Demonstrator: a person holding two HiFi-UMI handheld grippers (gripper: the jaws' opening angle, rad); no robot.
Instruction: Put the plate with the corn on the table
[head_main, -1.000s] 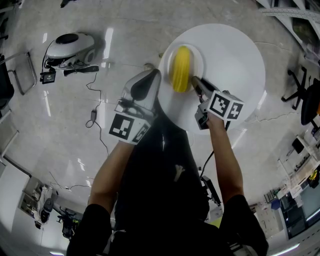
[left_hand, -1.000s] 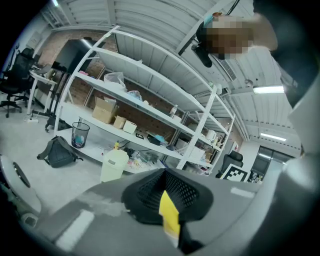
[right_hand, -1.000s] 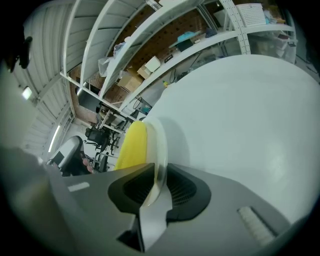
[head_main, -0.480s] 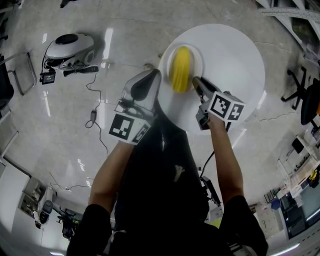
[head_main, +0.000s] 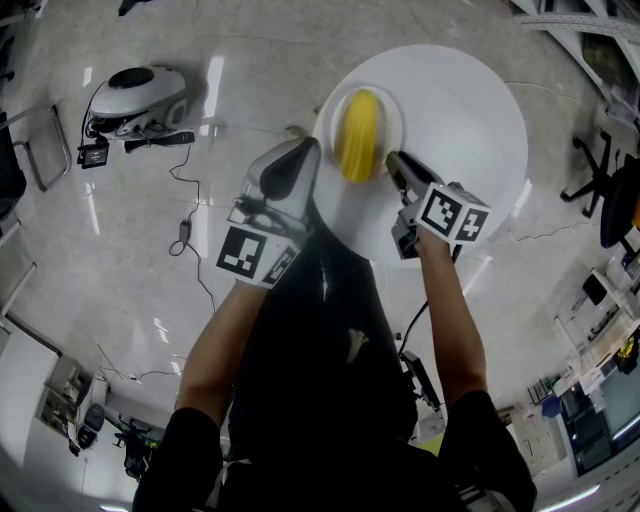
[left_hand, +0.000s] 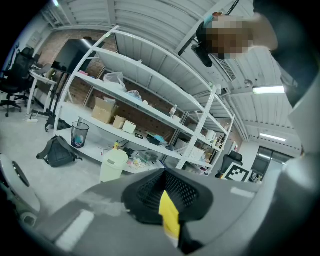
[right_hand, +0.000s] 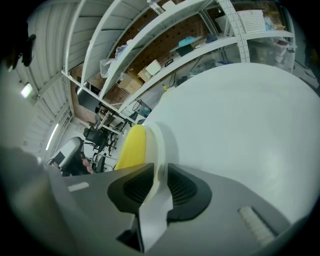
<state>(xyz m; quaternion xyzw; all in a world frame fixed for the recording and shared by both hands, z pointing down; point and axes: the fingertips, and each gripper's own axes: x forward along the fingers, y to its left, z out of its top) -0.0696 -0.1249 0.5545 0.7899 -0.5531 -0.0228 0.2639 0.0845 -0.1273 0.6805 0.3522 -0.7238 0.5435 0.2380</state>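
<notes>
Black short-sleeved shirt (head_main: 320, 390); left gripper (head_main: 303, 150) and right gripper (head_main: 393, 159) bear marker cubes (head_main: 256, 257).

Readable text: none in any view.
Left tool (head_main: 305, 150), marker cube (head_main: 255, 258): black-and-white square code pattern; no letters, no digits.
Right tool (head_main: 392, 160), marker cube (head_main: 452, 214): same sort of pattern; no characters.
Brown cardboard boxes (left_hand: 105, 110) on white metal shelving (left_hand: 150, 70): any print too small to read.
Square marker panel (left_hand: 235, 174) beyond the shelving: pattern only.
</notes>
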